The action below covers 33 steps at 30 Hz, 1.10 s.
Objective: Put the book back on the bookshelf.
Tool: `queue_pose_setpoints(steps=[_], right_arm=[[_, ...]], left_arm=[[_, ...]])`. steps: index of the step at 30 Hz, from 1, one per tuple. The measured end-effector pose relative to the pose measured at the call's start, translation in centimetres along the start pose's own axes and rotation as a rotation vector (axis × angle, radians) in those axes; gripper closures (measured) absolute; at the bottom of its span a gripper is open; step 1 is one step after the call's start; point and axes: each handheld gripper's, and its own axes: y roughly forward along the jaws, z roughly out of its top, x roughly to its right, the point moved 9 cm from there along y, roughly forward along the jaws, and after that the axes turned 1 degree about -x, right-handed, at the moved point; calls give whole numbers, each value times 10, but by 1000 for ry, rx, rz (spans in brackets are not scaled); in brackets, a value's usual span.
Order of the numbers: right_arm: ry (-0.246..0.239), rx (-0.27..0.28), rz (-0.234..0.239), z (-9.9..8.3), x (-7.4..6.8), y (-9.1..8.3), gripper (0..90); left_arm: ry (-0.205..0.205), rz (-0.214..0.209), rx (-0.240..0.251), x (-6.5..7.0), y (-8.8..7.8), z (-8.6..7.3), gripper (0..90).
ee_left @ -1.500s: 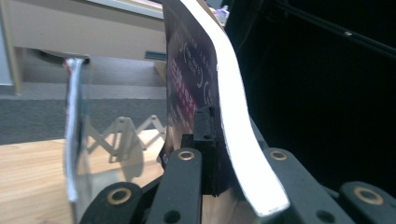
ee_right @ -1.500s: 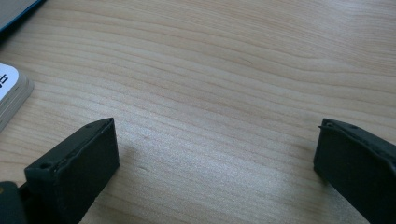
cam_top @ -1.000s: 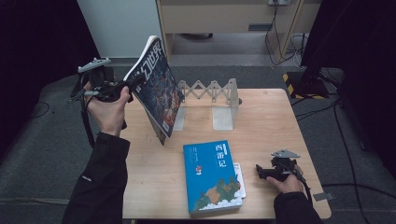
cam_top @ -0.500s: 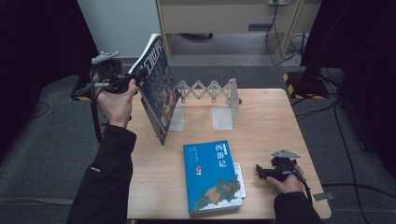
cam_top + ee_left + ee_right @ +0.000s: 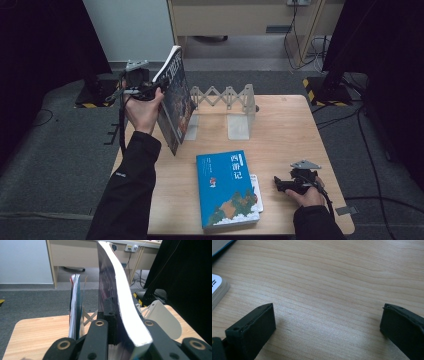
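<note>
A dark-covered book (image 5: 176,107) stands upright above the table's back left, with my left gripper (image 5: 158,91) shut on its upper edge. In the left gripper view its white page edge (image 5: 120,295) curves up between the jaws of my left gripper (image 5: 125,323). It hangs just left of the white folding book rack (image 5: 225,96). My right gripper (image 5: 278,185) rests on the table at the front right, open. In the right gripper view my right gripper (image 5: 327,322) has only bare wood between its fingers.
A blue book (image 5: 226,187) lies flat at the front middle on a white book (image 5: 256,194), whose corner (image 5: 218,288) lies left of the right jaws. A thin colourful book (image 5: 75,307) stands upright by the rack. White bookend (image 5: 239,127) stands behind the blue book.
The left hand has carried the dark book to the right and a little lower, closer to the rack. The right gripper has stayed where it was.
</note>
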Motion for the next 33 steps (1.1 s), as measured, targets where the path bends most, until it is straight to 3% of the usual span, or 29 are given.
queue_pose_setpoints(steps=[23, 33], right_arm=[[-2, -1, 0, 0, 0, 0, 4], [-3, 0, -1, 0, 0, 0, 4]], left_arm=[[23, 54, -25, 7, 37, -20, 823], [20, 86, -29, 0, 48, -30, 823]])
